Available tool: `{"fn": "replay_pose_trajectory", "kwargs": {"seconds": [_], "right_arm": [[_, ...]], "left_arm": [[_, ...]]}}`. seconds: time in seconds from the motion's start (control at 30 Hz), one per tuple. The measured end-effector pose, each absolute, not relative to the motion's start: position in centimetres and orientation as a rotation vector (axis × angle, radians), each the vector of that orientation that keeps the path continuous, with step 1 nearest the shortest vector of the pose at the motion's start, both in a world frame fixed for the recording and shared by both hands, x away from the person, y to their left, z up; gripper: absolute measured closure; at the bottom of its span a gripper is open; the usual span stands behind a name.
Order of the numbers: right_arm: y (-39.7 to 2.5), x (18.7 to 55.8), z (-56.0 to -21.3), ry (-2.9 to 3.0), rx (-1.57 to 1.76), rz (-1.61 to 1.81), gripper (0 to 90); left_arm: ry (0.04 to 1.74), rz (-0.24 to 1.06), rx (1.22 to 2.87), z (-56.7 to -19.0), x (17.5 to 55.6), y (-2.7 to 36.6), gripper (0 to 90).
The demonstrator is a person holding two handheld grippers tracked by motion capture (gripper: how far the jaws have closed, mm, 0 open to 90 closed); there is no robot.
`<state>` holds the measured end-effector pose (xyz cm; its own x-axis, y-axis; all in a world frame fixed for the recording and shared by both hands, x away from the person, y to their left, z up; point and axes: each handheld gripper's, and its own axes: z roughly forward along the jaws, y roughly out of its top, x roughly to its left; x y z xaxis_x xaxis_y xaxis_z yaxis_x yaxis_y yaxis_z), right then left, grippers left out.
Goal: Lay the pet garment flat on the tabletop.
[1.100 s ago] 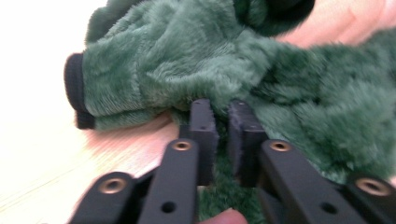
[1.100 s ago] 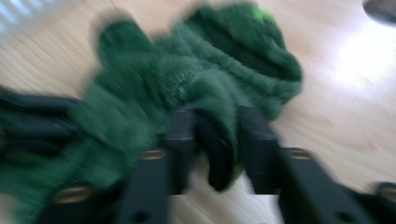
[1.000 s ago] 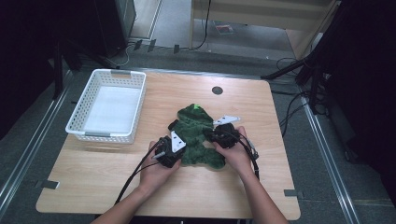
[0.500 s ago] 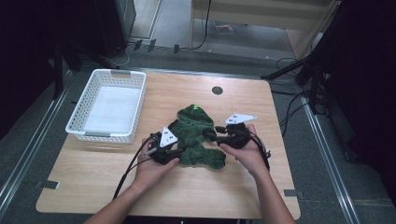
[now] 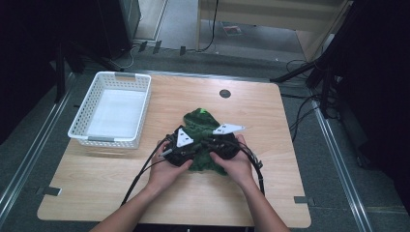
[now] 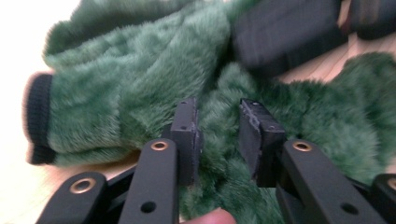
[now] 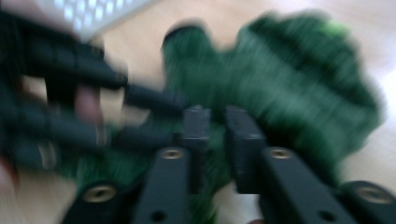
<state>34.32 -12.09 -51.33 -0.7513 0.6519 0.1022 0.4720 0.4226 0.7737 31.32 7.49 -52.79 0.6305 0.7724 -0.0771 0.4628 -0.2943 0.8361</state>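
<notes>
Green fur garment lies bunched in the middle of the table, with both grippers pressed into its near edge. The left gripper has its fingers parted around a fold, the right gripper nearly clenched on pile. Nothing looks lifted yet; the white basket beside it stands empty.

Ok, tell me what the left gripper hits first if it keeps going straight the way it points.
The green furry garment. The left gripper has its jaws part open with fur already between them, so it would push straight into the fabric. Beyond that lies the other gripper.
</notes>
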Motion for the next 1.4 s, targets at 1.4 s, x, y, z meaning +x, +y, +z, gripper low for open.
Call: {"fn": "replay_pose_trajectory", "kwargs": {"seconds": [1.4], "right_arm": [[-16.2, 35.5, -50.3, 2.208, 1.276, 1.066, 68.0]], "left_arm": [[1.163, 0.504, 2.017, -54.4, 39.3, 5.5, 68.8]]}}
